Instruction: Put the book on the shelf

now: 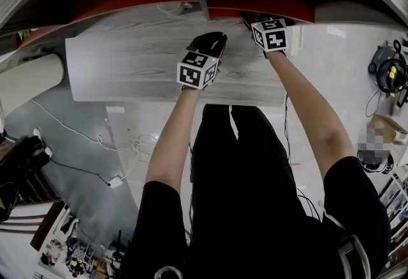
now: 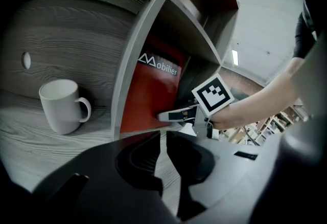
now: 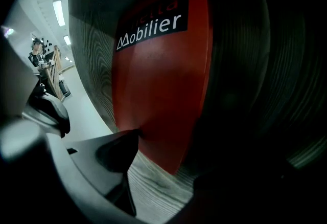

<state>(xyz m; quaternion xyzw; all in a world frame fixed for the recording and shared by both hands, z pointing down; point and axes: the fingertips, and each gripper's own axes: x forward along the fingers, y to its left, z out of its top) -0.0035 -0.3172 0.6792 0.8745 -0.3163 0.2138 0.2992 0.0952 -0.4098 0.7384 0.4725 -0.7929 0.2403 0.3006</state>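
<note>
Left gripper (image 2: 162, 138) is squeezed shut with nothing in it, low in the middle of its own view, over the gray wood shelf (image 2: 76, 39). Right gripper (image 1: 255, 18) pinches the red book (image 3: 158, 80). The book stands up inside the shelf, just right of a thin wall, and a white cup (image 2: 60, 105) sits on the left of that wall.

Mug (image 2: 61, 106) and red book (image 2: 152, 96) on shelf (image 2: 23, 133)

Book (image 2: 153, 95) in shelf compartment (image 2: 204, 39), mug (image 2: 61, 105) left beyond the divider (image 2: 134, 64)
</note>
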